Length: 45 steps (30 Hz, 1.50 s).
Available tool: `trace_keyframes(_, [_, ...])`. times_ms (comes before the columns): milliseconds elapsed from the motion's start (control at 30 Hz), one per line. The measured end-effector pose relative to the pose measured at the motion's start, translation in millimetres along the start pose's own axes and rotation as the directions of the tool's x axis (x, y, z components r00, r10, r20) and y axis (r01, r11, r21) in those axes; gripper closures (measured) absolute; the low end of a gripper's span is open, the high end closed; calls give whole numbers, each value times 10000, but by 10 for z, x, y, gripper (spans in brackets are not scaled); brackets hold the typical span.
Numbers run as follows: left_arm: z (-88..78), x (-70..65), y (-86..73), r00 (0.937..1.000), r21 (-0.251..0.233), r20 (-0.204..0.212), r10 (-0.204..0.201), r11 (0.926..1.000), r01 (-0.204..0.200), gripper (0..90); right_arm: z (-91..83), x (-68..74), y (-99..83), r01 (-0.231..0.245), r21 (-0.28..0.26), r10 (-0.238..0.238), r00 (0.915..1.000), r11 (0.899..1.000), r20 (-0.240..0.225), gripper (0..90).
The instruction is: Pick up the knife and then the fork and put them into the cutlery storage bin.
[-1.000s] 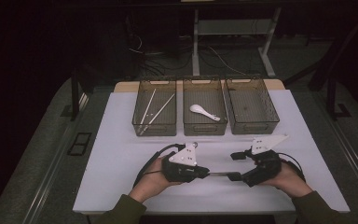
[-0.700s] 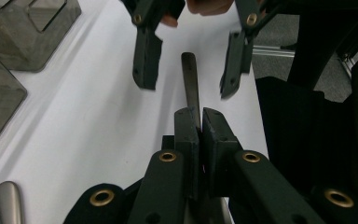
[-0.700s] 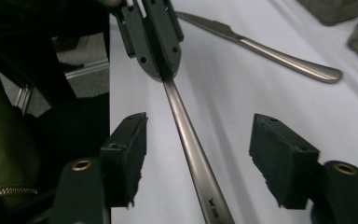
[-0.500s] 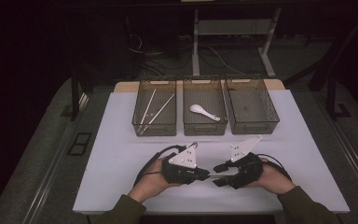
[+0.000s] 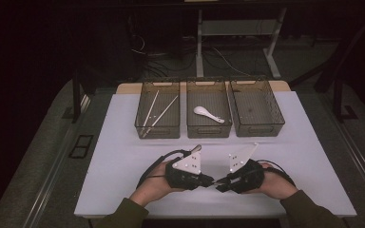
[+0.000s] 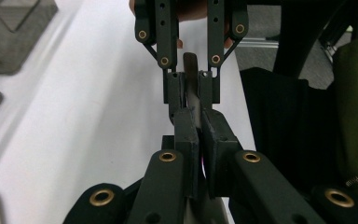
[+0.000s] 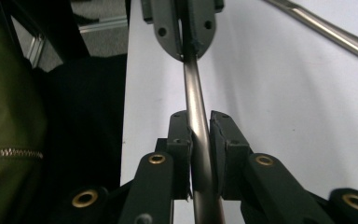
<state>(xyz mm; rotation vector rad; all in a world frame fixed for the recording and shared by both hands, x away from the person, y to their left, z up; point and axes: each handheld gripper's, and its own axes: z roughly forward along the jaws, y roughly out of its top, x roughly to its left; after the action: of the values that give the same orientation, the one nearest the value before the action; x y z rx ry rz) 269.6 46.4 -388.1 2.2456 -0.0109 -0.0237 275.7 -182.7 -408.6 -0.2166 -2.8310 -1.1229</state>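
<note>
Closer together now — a second back the two hands sat apart on the white table (image 5: 123, 142), and the right claw (image 5: 224, 182) has since swung in until it meets the left claw (image 5: 208, 180) nose to nose near the front edge. Between them runs a slim metal utensil handle (image 7: 196, 116); which utensil it is cannot be told, since its ends are hidden. In the left gripper view the left claw is closed nearly flat on the handle (image 6: 192, 93), and the right claw ahead pinches the same piece. The right gripper view shows its own jaws a little parted, hugging the rod. That reads as a handover in progress — both claws hold, neither has let go. Behind wait three bins: chopsticks (image 5: 158, 111), a white spoon (image 5: 208, 114), and an empty bin (image 5: 257, 108).
</note>
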Motion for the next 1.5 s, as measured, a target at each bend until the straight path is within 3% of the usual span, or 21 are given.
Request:
trace_keyframes(233, [5, 22, -28, 9999, -82, -62, -143, 9999, 142, 823, 80, 34, 10, 327, 494, -329, 9995, 9982, 31, 867])
trace_keyframes(467, [-91, 85, -83, 9927, -790, -944, -747, 9946, 673, 483, 59, -17, -28, 136, 630, -148, 9997, 9979, 188, 867])
trace_keyframes(633, [-249, 105, -174, 9795, -1548, -1438, -1411, 9808, 1186, 376, 14, -61, -105, -213, 716, 180, 9988, 9972, 465, 866])
trace_keyframes(767, [-371, 106, -303, 9623, -1731, -1891, -1956, 9712, 1634, 303, -65, -94, -186, -569, 697, 505, 9947, 9959, 899, 866])
trace_keyframes(833, [-425, 107, -380, 9497, -1847, -2291, -2136, 9674, 1731, 257, -110, -105, -221, -686, 652, 619, 9930, 9955, 1005, 866])
trace_keyframes(967, [-500, 70, -562, 9152, -2110, -2848, -2851, 9500, 2303, 177, -201, -137, -281, -1049, 570, 960, 9854, 9929, 1408, 866])
trace_keyframes(1067, [-524, 15, -691, 8955, -1933, -3304, -2981, 9501, 2450, 135, -266, -161, -315, -1325, 465, 1233, 9788, 9901, 1634, 865])
trace_keyframes(1167, [-552, -31, -823, 8658, -2111, -3613, -3462, 9348, 2857, 108, -322, -180, -339, -1503, 304, 1422, 9723, 9882, 1854, 865])
trace_keyframes(1200, [-559, -37, -849, 8637, -2150, -3660, -3464, 9345, 2837, 95, -340, -175, -340, -1697, 203, 1628, 9680, 9853, 1910, 865])
trace_keyframes(1233, [-568, -54, -882, 8535, -2193, -3736, -3632, 9287, 2992, 80, -354, -185, -347, -1632, 213, 1557, 9672, 9864, 2006, 865])
trace_keyframes(1267, [-570, -66, -906, 8475, -2252, -3816, -3689, 9264, 3018, 63, -375, -194, -354, -1671, 169, 1598, 9642, 9858, 2118, 865])
trace_keyframes(1367, [-577, -65, -947, 8365, -2174, -4052, -3689, 9276, 3038, 11, -420, -205, -359, -1906, -23, 1863, 9568, 9817, 2233, 865])
trace_keyframes(1500, [-586, -29, -983, 8259, -2357, -4011, -3962, 9159, 3249, 0, -497, -246, -364, -2263, -440, 2301, 9413, 9731, 2471, 865])
